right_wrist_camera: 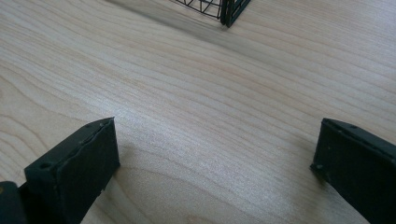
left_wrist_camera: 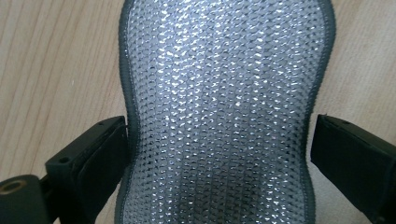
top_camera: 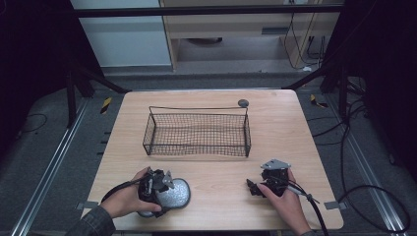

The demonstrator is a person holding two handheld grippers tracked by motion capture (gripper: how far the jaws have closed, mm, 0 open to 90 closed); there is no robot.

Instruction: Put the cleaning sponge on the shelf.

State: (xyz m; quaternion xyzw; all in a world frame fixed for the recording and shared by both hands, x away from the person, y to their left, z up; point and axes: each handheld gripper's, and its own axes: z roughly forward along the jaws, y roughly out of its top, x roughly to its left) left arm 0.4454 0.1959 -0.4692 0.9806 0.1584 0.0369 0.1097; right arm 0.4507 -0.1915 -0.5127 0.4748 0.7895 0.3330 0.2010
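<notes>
A silver, sparkly scouring sponge [top_camera: 179,193] with a dark grey rim lies flat near the table's front left edge. My left gripper [top_camera: 158,184] is held low over its near end. In the left gripper view the sponge [left_wrist_camera: 219,93] runs up between the two black jaws, and my left gripper [left_wrist_camera: 219,135] is open, one jaw at each side of the sponge's narrow waist. My right gripper [top_camera: 255,188] rests at the front right, open. In the right gripper view my right gripper [right_wrist_camera: 215,135] has only bare wood between its jaws.
A black wire basket [top_camera: 196,110] stands empty at the middle of the wooden table [top_camera: 280,128]; its near corner [right_wrist_camera: 226,9] shows at the top of the right gripper view. A small grey round disc [top_camera: 243,103] lies behind the basket's right end.
</notes>
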